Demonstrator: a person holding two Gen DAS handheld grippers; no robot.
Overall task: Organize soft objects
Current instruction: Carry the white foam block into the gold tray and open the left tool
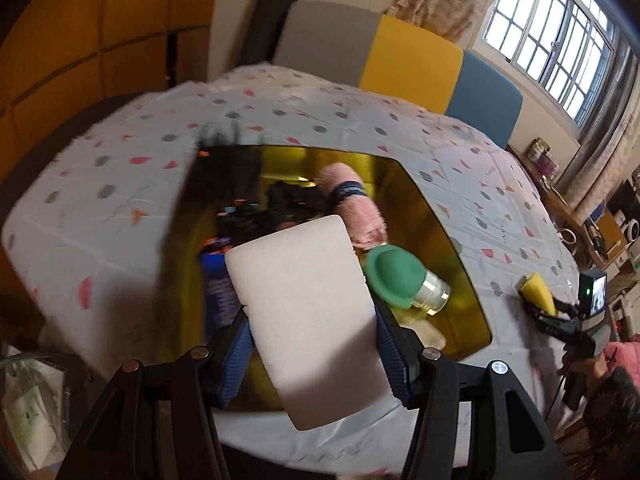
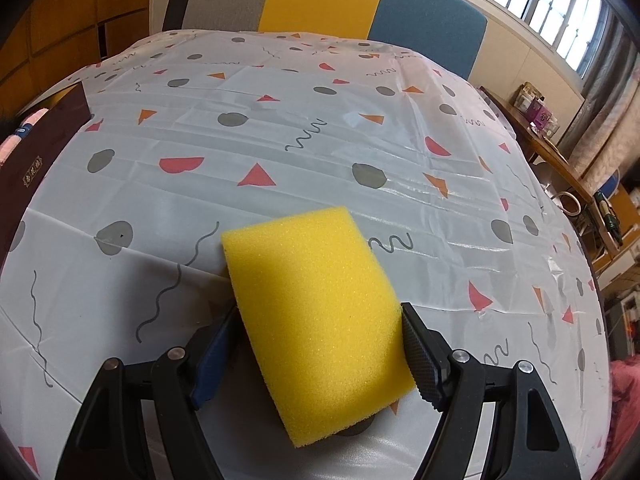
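- The left gripper clamps a white foam block by its two long edges, blue ribbed pads pressed against either side, and holds it tilted above a gold-lined box that sits on the patterned tablecloth
- Inside the box lie a pink fluffy roll with a dark band, a green-capped glass jar and a heap of dark items too blurred to name
- The right gripper pinches a yellow sponge across its width, low over the tablecloth and well apart from the box — whose dark outer wall shows at the far left of the right wrist view; whether the sponge's underside touches the cloth cannot be told
- Both pieces look feather-light and springy — the yellow sponge is open-celled and coarse, so it should grip well; the white foam is smoother and denser, likelier to slide if the squeeze slackens
- Neither is fragile; a hard pinch merely dents them, and they should recover on release
- The best hold appears to be the one in use: flat pads on opposite long sides, near the middle of the block, so it cannot pivot
- The white foam seems ready to be dropped into the box, where the jar leaves little free floor
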